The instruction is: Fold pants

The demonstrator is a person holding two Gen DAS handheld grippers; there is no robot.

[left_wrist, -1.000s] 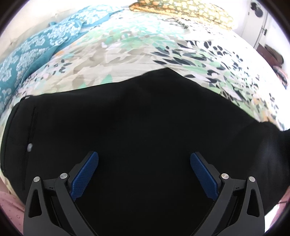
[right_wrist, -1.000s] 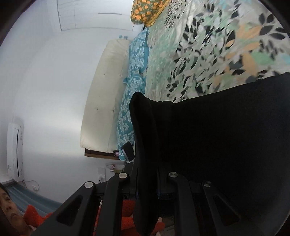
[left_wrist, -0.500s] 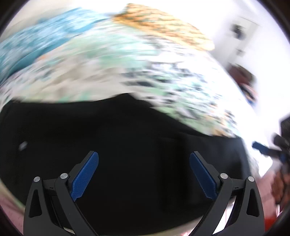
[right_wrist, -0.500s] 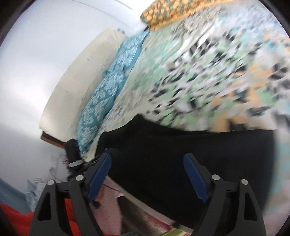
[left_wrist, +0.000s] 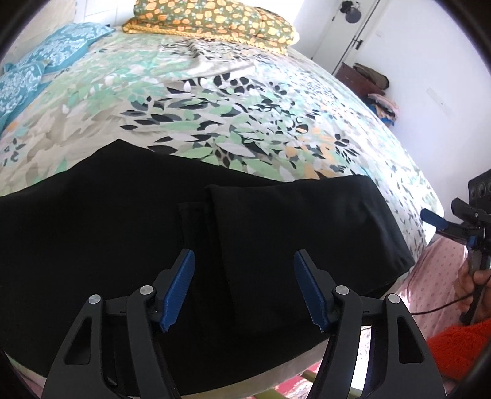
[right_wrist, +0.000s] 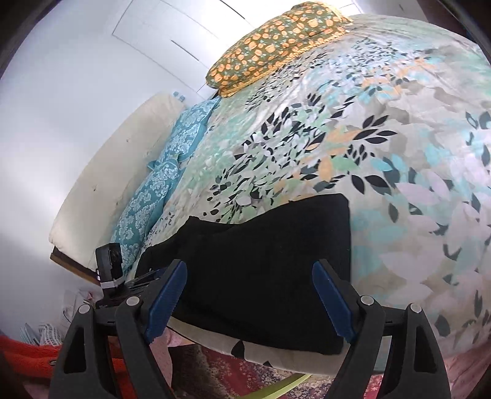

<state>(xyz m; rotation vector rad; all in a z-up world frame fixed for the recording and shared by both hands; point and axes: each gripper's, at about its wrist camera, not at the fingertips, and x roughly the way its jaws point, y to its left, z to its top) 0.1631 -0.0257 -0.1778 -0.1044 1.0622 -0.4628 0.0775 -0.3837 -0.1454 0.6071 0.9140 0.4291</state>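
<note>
Black pants [left_wrist: 276, 230] lie flat along the near edge of the bed, with one end folded back over the rest; the fold's edge runs up the middle of the left wrist view. My left gripper [left_wrist: 244, 256] hovers above that folded layer, its jaws closing, the blue pads apart and pressing on nothing. In the right wrist view the pants [right_wrist: 260, 261] show as a folded black block. My right gripper [right_wrist: 249, 267] stands open, drawn back off the bed's edge with nothing between its pads. It also shows at the far right as the right gripper [left_wrist: 442, 221].
The bed carries a leaf-patterned sheet [left_wrist: 245, 107], an orange-flowered pillow [left_wrist: 211, 18] at the far end and teal pillows [left_wrist: 46, 58] at left. A dresser [left_wrist: 362, 76] stands by the wall. A hand in an orange sleeve [left_wrist: 454, 343] and a patterned rug [right_wrist: 245, 377] lie below the bed's edge.
My right gripper let go of the black fabric it was pinching and pulled back, jaws wide. The left gripper swung right over the pants and its jaws narrowed. The released end now lies folded flat.
</note>
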